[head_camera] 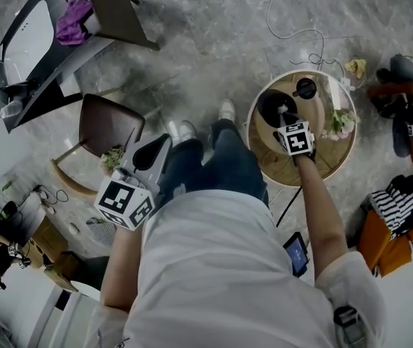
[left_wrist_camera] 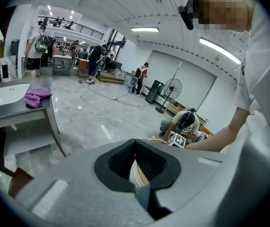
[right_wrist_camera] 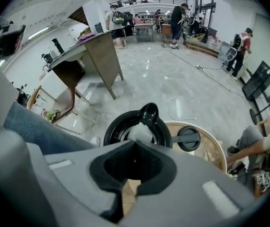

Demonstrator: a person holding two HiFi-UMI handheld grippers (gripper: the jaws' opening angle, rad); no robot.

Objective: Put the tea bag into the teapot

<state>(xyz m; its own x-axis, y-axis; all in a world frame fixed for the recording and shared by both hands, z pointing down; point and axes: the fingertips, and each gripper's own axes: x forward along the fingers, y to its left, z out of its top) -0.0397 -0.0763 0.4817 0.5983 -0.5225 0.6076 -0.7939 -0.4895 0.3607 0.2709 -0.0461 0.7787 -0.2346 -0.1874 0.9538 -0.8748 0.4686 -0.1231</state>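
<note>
The black teapot (head_camera: 274, 108) stands open on a round wooden table (head_camera: 335, 167), its lid (head_camera: 304, 88) lying beside it. My right gripper (head_camera: 285, 116) hangs right over the pot's mouth, shut on the tea bag. In the right gripper view the white tea bag (right_wrist_camera: 137, 132) shows just past the closed tips (right_wrist_camera: 135, 144), inside the teapot's rim (right_wrist_camera: 117, 126), with the lid (right_wrist_camera: 188, 138) to its right. My left gripper (head_camera: 163, 143) is held off to the left above the floor, shut with nothing in it (left_wrist_camera: 135, 142).
A small bunch of flowers (head_camera: 341, 122) lies on the table's right side. A brown chair (head_camera: 109, 126) and a grey desk (head_camera: 43, 64) with a purple cloth (head_camera: 72, 20) stand to the left. Clothes and bags (head_camera: 402, 216) are heaped at right; a cable (head_camera: 293, 27) runs across the floor.
</note>
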